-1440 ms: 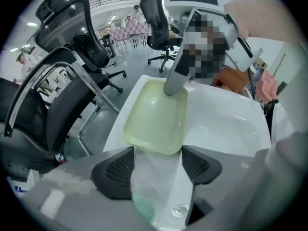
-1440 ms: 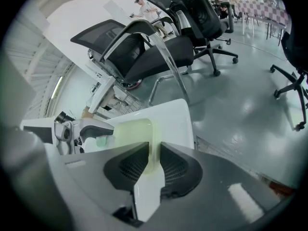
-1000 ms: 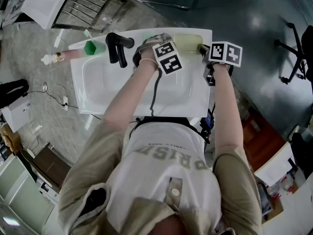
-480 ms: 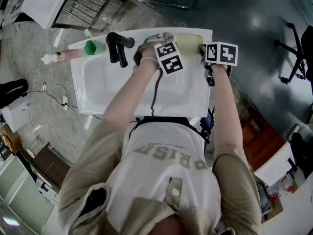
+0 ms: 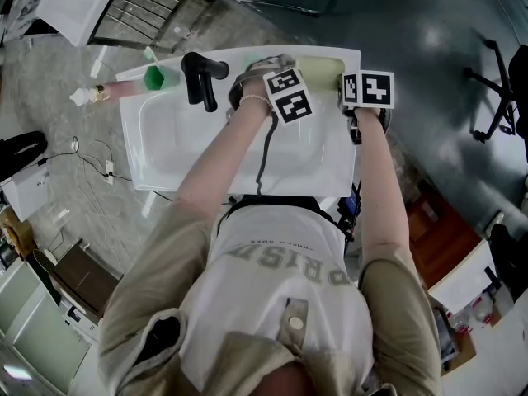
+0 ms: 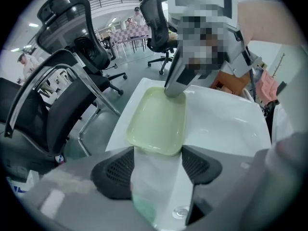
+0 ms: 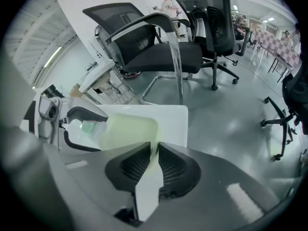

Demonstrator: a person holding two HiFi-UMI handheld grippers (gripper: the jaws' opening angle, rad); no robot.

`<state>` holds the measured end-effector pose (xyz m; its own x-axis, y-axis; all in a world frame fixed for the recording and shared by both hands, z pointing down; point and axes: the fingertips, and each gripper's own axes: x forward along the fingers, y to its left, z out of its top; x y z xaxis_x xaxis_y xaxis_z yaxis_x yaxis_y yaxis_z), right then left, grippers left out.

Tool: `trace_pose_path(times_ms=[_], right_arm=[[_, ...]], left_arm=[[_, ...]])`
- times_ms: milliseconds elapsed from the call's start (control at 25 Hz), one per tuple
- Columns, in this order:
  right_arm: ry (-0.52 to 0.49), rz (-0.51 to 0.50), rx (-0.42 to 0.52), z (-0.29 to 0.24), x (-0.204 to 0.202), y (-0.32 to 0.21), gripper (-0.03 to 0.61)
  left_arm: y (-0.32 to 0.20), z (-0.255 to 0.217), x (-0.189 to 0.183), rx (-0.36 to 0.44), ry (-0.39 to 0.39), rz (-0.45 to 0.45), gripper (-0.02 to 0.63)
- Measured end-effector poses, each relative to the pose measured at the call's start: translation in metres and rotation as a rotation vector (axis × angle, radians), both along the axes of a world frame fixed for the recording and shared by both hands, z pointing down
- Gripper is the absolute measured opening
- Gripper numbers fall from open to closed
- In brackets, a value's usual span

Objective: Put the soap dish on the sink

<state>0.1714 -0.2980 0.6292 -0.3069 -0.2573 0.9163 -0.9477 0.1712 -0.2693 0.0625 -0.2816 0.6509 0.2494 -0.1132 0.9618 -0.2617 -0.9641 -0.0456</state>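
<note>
The soap dish (image 6: 156, 117) is pinched endwise in the narrow-set right tool (image 7: 155, 148) (long axis aimed at the wide-open left tool (image 6: 158, 163)).

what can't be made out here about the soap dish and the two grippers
- Head view: the left gripper and right gripper cover most of the soap dish; whether it lies flat on the sink is unclear.
- Left gripper view: a mosaic patch covers the right gripper above its tips at the dish's far end.
- Right gripper view: the shut jaws hide the dish's underside at the pinched rim.
</note>
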Motion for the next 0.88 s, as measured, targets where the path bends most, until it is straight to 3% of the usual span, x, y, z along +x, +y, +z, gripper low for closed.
trace_pose_path(times_ms=[400,880], right_arm=[[0.029,-0.016,0.002,-0.0011,-0.0001,-0.0007,0.058],[-0.006,0.027,0.031,-0.0025,0.0035,-0.0001,0.072]], left_arm=[[0.0009,0.0015,0.0003,-0.015,0.001,-0.001,0.327],[0.0004,-0.0008,-0.0004,-0.02,0.013,-0.017,0.327]])
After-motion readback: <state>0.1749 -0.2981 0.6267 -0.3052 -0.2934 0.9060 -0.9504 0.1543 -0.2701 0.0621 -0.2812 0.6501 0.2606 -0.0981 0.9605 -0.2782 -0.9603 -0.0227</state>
